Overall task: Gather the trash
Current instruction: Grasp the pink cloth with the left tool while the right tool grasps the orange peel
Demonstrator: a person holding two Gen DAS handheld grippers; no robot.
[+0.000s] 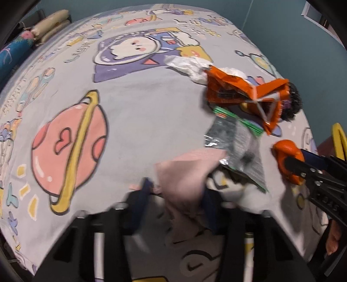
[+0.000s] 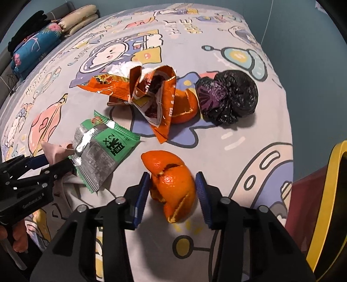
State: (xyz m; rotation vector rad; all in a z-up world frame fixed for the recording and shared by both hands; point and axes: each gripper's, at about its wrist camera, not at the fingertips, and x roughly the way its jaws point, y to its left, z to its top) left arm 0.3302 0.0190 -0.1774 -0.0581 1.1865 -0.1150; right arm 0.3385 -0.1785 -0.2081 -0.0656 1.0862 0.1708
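Trash lies on a bed with a cartoon sheet (image 2: 249, 138). My right gripper (image 2: 173, 186) is open around an orange peel (image 2: 173, 186), its blue pads (image 2: 144, 191) on either side; it also shows in the left wrist view (image 1: 286, 160). My left gripper (image 1: 176, 195) holds a pink tissue (image 1: 184, 184) between its jaws, beside a green snack wrapper (image 1: 238, 138) (image 2: 102, 151). Farther off lie an orange chip bag (image 2: 151, 95) (image 1: 245, 91), a second orange peel (image 2: 184, 108), a black plastic bag (image 2: 229, 95) and white crumpled paper (image 1: 188, 65).
Folded pillows (image 2: 78, 19) and a blue floral bolster (image 2: 32, 50) sit at the bed's far left. A yellow-rimmed dark red object (image 2: 325, 195) stands off the bed's right edge. The teal wall (image 1: 292, 32) is behind.
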